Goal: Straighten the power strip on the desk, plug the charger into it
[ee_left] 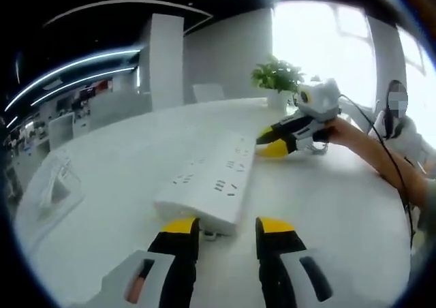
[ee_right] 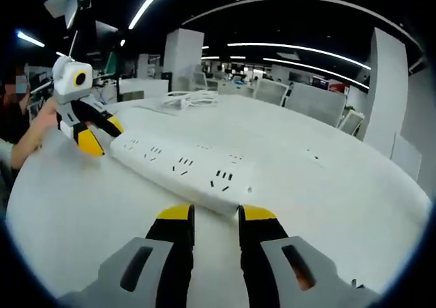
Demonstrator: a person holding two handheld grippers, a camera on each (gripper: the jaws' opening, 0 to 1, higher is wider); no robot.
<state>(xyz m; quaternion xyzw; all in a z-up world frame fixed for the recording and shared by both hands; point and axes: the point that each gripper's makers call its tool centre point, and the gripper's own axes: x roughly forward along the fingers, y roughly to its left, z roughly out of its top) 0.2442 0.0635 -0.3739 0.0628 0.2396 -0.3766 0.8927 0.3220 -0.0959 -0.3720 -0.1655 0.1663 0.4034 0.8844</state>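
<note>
Oddly, plant (ee_left: 278, 75) left view; cable coil (ee_right: 187, 101) right.

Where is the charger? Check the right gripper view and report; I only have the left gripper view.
Observer: I can make out no charger. A bundle of white cable lies on the table, beyond the power strip.
Operator: Tell me what the right gripper holds.
Observer: Nothing. The right gripper has its jaws apart and empty, just short of the strip's near end.
Operator: Describe the left gripper from that side.
Observer: The left gripper is at the strip's far end with its yellow tips by the corner. I cannot tell whether they touch it.
</note>
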